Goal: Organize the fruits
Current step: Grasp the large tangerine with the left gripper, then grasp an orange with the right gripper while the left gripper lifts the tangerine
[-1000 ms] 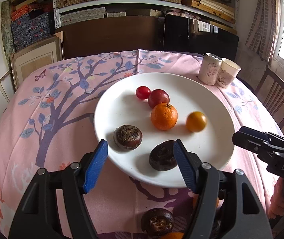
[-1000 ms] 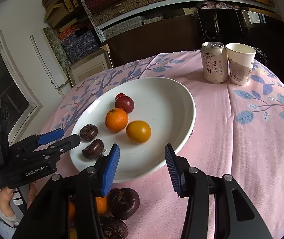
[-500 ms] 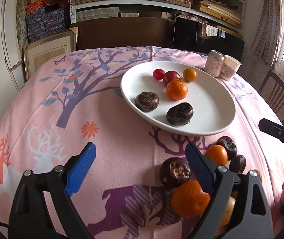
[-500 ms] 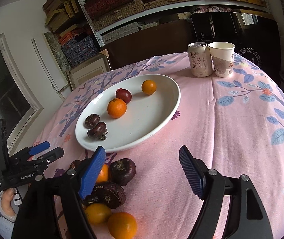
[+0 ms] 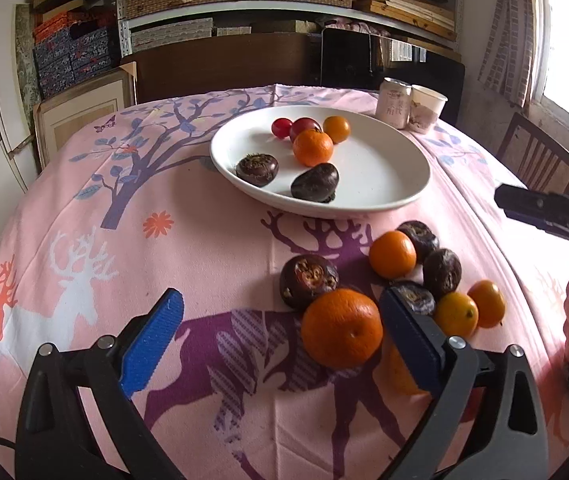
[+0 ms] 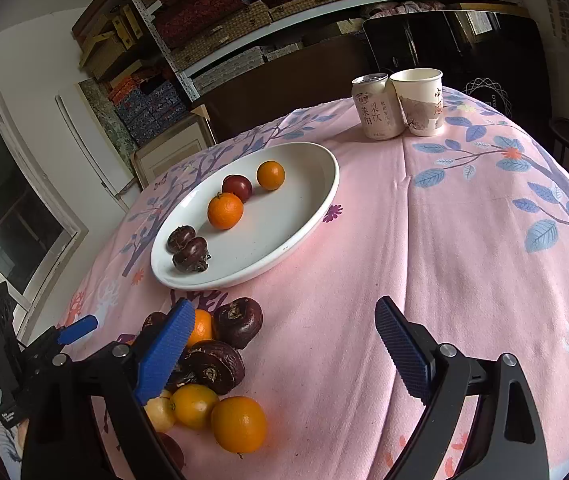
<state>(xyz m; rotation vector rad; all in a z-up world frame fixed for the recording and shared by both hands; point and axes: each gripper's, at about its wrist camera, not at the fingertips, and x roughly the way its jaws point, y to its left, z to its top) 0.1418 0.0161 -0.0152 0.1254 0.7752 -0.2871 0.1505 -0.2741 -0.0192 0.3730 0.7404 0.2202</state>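
Left tongs (image 5: pixel 280 340): wide apart after just opening, empty, large orange (image 5: pixel 341 327) between the pads, untouched.
Right tongs (image 6: pixel 284 344): likewise just opened, empty.
Plate (image 6: pixel 308 216): six fruits.
Loose fruit pile (image 6: pixel 220 364): on desk (image 6: pixel 464 240), beside plate.

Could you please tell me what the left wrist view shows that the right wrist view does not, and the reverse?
Only the left wrist view shows the small red tomato on the white plate, plus a wooden chair at the right. Only the right wrist view shows the dark window on the left wall. Both show the plate, the drink can beside the paper cup, the loose fruit pile, and both open hand-held grippers: left hand-held gripper, right hand-held gripper.
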